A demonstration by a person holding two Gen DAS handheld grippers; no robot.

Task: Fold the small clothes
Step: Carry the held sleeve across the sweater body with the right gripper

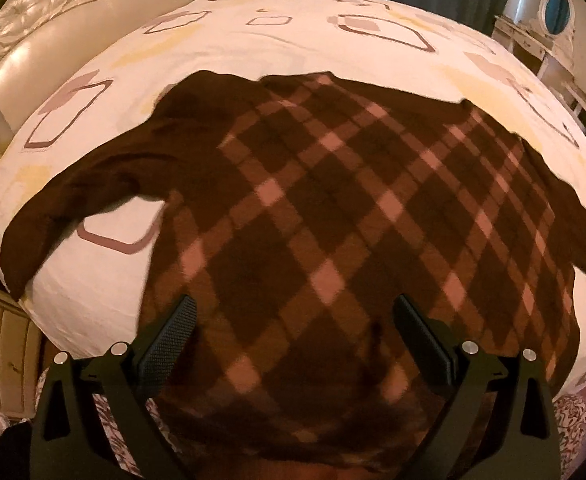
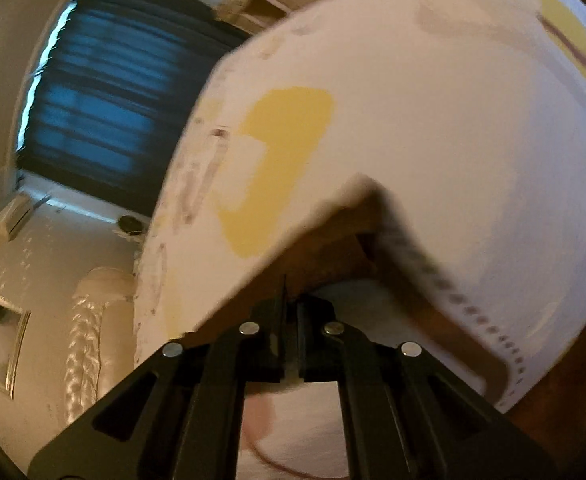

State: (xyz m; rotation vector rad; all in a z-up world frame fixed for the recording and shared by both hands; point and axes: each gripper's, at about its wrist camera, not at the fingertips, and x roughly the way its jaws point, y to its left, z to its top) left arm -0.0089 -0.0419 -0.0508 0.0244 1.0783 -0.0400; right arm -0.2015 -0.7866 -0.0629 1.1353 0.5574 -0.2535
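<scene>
I see the brown argyle knit sweater (image 1: 333,208) spread across the white patterned bedsheet (image 1: 293,40), filling mid-frame. My left gripper (image 1: 293,336) hovers spread above its hem. My right gripper (image 2: 291,320) pinches brown fabric at lower centre.

The brown plaid sweater (image 1: 333,208) covers most of the near bed (image 1: 221,52), leaving open sheet beyond its collar and beside its left sleeve (image 1: 73,196). A padded headboard (image 1: 53,20) bounds the left, and a white dresser (image 1: 541,52) stands at far right.
</scene>
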